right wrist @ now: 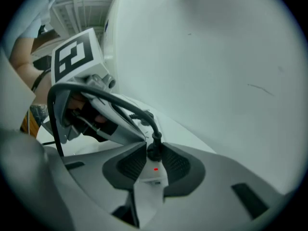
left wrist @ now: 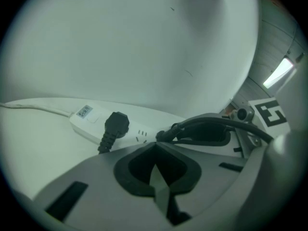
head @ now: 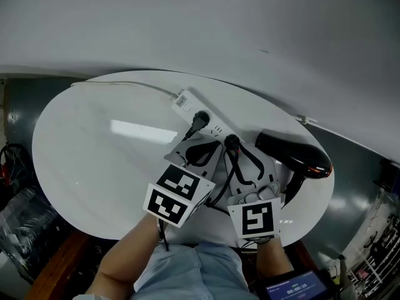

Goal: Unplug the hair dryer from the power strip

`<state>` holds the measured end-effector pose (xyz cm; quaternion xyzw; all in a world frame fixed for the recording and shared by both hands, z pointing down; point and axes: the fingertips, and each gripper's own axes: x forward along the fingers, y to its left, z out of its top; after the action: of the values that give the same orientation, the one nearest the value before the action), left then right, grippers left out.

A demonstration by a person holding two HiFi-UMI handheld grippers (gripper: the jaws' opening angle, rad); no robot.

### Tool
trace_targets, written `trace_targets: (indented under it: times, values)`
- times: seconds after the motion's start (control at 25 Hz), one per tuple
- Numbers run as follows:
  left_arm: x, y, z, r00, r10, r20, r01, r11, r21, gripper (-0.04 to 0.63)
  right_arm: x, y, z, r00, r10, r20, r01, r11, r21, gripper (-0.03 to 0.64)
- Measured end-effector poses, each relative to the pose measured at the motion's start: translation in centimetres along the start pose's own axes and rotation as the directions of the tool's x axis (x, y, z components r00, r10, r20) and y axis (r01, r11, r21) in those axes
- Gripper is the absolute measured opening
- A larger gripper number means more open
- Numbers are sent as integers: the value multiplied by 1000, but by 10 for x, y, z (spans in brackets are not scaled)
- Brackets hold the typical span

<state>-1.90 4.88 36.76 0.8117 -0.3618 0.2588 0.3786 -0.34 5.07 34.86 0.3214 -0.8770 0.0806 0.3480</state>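
The black round plug (right wrist: 154, 152) sits in the white plastic power strip (head: 182, 100) between the right gripper's (right wrist: 154, 146) spread jaws; the left gripper (left wrist: 155, 147), just left, is pressed together.

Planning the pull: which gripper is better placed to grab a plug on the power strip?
Right: the right gripper straddles a plug on the power strip; the left gripper is shut, empty.
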Motion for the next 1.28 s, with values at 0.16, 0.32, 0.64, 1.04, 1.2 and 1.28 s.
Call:
trace_targets:
  times: [0.16, 0.32, 0.64, 1.04, 1.2, 1.28]
  values:
    - [10, -1, 2, 1000, -4, 4, 4, 1000, -5, -3, 7, -7, -9, 1000, -17, -26, 16, 1000, -9, 100]
    - [17, -3, 9, 1000, -6, -1, 6, 1000, 2, -3, 9, -18, -7, 1000, -26, -15, 25, 998, -60, 99]
    - [14, 0, 11, 1000, -16, -3, 16, 1000, 1, -3, -27, 1, 43, 997, 7, 81, -4, 999, -45, 43]
    - [16, 2, 8, 998, -51, 40, 53, 998, -35, -3, -51, -21, 8, 995, -91, 43, 92, 995, -36, 46]
    - [11, -2, 19, 995, -30, 93, 31, 999, -12, -3, -52, -21, -17, 995, -99, 22, 99, 995, -5, 47]
    - [4, -4, 25, 990, -24, 140, 25, 1000, -6, -3, -48, -17, -34, 993, -117, 2, 117, 993, 32, 48]
